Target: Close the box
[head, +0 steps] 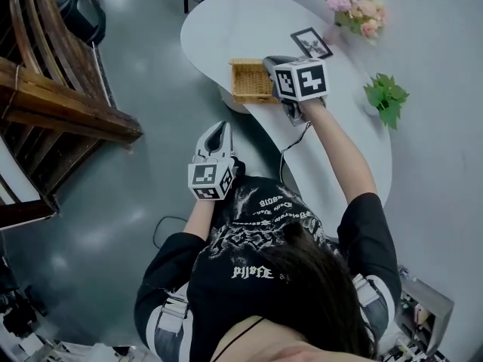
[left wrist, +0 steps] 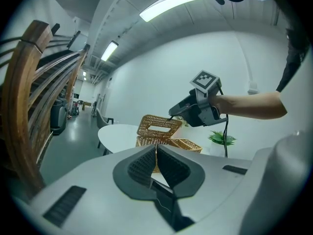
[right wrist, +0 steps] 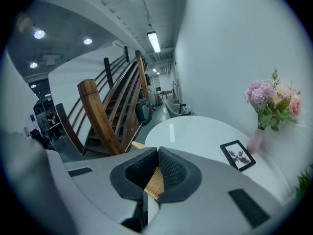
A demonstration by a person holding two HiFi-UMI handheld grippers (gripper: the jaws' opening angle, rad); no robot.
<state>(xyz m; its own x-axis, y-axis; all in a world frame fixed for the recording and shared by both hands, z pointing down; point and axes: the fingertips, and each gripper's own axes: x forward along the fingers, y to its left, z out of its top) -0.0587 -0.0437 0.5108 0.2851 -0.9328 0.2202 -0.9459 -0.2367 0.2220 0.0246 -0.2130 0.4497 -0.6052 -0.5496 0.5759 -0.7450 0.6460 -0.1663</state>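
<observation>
1. the wicker box sits on the white table, close to the table's near edge.
2. its lid stands tilted up above the open base, as the left gripper view shows.
3. the right gripper reaches over the box, its jaws clenched on the woven edge of the lid; wicker shows between the pads in the right gripper view.
4. the left gripper hangs over the floor, off the table's edge and apart from the box. it points toward the box, its jaws pressed together with nothing between them.
5. farther along the table a picture frame lies flat, with pink flowers beyond it and a green plant to the side.
6. wooden stairs stand across the floor from the table.
</observation>
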